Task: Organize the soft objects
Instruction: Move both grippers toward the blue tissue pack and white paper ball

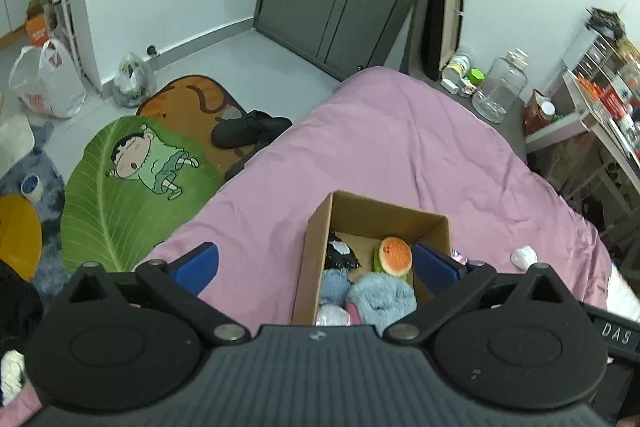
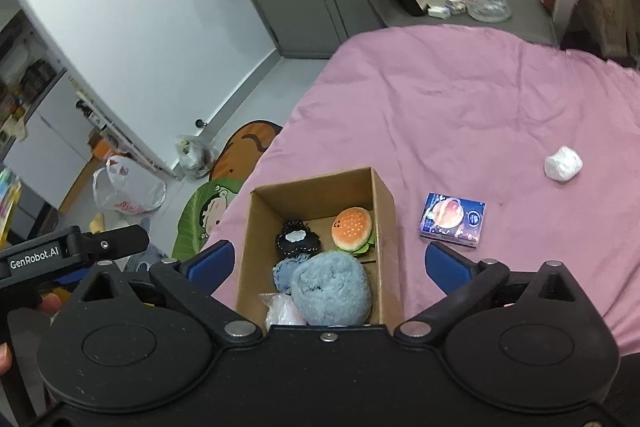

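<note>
On the pink bed (image 2: 460, 99), the left gripper (image 1: 316, 263) hangs with its fingers (image 1: 198, 263) spread wide and empty. The cardboard box (image 2: 384, 211) holds a black toy (image 2: 298, 241), a burger toy (image 2: 352, 229) and a blue plush (image 2: 330, 293). The right gripper (image 2: 330, 263) is likewise spread wide and empty above it. Right of the box lie a small packet (image 2: 454, 221) and a white wad (image 2: 563, 163).

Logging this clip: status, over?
Left gripper and right gripper open, empty. Cardboard box holds burger plush, blue plush. White wad still out.
</note>
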### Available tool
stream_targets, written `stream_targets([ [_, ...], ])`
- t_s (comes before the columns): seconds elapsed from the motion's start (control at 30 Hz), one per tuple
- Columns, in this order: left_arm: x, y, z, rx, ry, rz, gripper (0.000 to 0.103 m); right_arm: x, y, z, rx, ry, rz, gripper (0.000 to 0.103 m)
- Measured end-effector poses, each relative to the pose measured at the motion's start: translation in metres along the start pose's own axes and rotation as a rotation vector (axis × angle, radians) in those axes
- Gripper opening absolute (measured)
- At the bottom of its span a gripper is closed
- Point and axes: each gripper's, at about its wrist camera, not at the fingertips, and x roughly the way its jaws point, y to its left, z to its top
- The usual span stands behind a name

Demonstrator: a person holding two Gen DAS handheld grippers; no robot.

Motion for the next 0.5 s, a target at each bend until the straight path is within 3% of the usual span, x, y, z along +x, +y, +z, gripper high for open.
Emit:
stream_targets([
  [0.5, -0.042, -0.014, -0.019, 0.06, -0.039, -0.013, 0.103, -0.037, 0.003, -0.011, -0.053, -0.001, 0.037, 0.103],
])
